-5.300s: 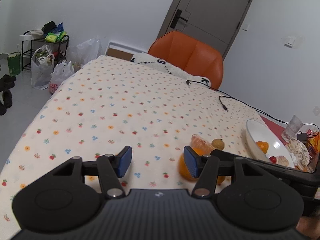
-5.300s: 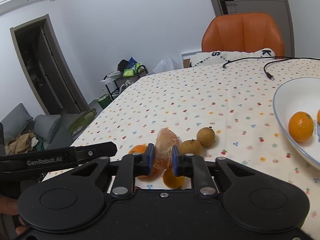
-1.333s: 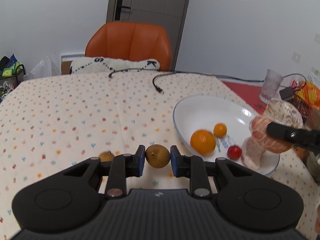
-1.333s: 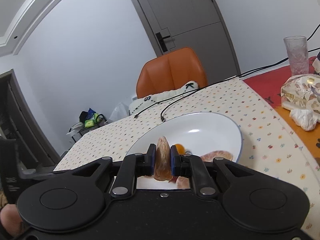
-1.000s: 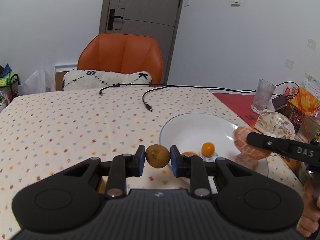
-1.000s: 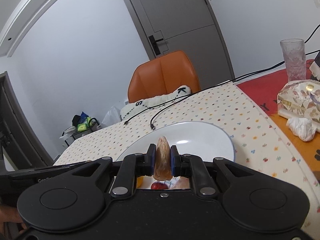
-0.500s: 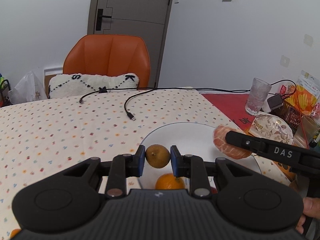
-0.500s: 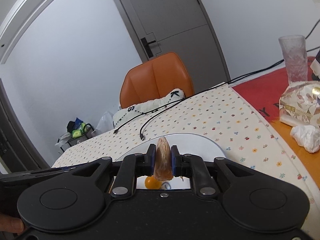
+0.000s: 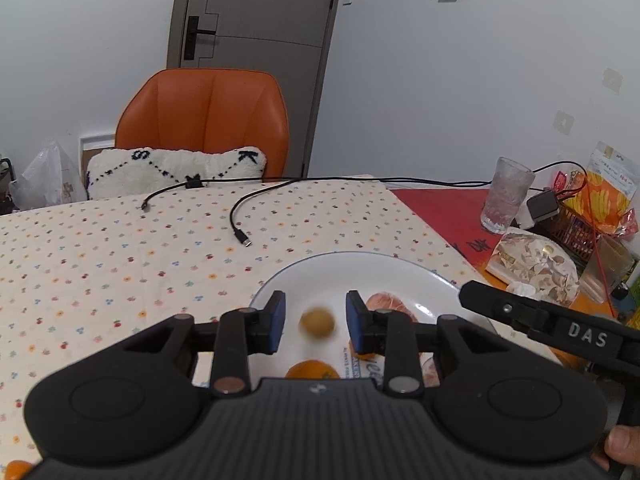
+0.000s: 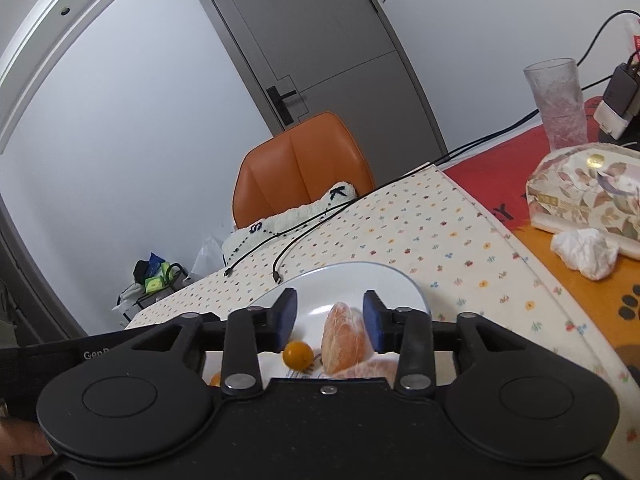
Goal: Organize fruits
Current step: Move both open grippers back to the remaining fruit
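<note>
Your left claw (image 9: 315, 322) is open above the plate (image 9: 400, 276), and the small brown fruit (image 9: 317, 323) is between its pads, touching neither. It is blurred, so I judge it is falling. Your right claw (image 10: 330, 320) is open too, and the peeled orange (image 10: 343, 338) stands in the plate between its pads, free of both.

The brown fruit is round and the plate is shallow. If it lands hard, it can bounce or roll over the rim onto the bench. It can also hit the orange (image 9: 312, 370) under it and jump sideways.

The peeled orange is soft. If you lift the right claw carelessly, a pad can catch it and drag it out. The two claws are near each other, so they can collide.
</note>
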{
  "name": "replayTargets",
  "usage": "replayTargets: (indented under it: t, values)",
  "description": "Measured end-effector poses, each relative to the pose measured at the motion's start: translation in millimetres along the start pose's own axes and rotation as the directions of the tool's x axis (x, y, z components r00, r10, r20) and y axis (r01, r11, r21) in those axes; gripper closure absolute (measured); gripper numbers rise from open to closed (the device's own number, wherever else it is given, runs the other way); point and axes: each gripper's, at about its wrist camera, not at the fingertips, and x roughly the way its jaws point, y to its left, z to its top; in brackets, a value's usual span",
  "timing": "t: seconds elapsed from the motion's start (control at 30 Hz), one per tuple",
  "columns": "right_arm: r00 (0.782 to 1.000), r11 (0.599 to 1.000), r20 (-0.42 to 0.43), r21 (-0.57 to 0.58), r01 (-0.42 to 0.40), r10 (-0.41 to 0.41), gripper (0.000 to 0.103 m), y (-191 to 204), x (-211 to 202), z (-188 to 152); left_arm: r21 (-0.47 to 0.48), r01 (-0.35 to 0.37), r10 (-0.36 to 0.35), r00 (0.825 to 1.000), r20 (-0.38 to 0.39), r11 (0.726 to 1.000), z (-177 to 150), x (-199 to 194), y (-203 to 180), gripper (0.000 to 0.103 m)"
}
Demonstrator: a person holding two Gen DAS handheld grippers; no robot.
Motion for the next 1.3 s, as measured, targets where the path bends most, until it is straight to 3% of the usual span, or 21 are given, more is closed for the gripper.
replayTargets:
  t: [0.2, 0.4, 0.7, 1.03, 1.3]
  values:
    - [1.000, 1.000, -0.001, 0.006, 0.007, -0.007, 0.047, 6, -11, -8, -0.022, -0.033, 0.033, 0.999, 0.009, 0.999, -6, -21, 11, 0.046]
    - [1.000, 1.000, 0.009, -0.001, 0.023, -0.023, 0.026, 17, -23, -13, -0.042, -0.077, 0.078, 0.997, 0.020, 0.996, -11, -43, 24, 0.025]
    - [0.999, 1.000, 0.027, -0.009, 0.026, -0.025, 0.000, 34, -40, -18, -0.039, -0.115, 0.117, 0.992, 0.052, 0.993, -20, -77, 34, 0.012]
    - [0.999, 0.999, 0.035, -0.045, -0.022, 0.023, 0.000, 58, -57, -22, -0.053, -0.138, 0.141, 0.988, 0.058, 0.989, -31, -105, 46, 0.009]
    - [0.999, 0.998, 0.035, -0.061, -0.007, 0.009, 0.000, 73, -63, -27, -0.075, -0.147, 0.152, 0.986, 0.067, 0.986, -37, -127, 62, 0.009]
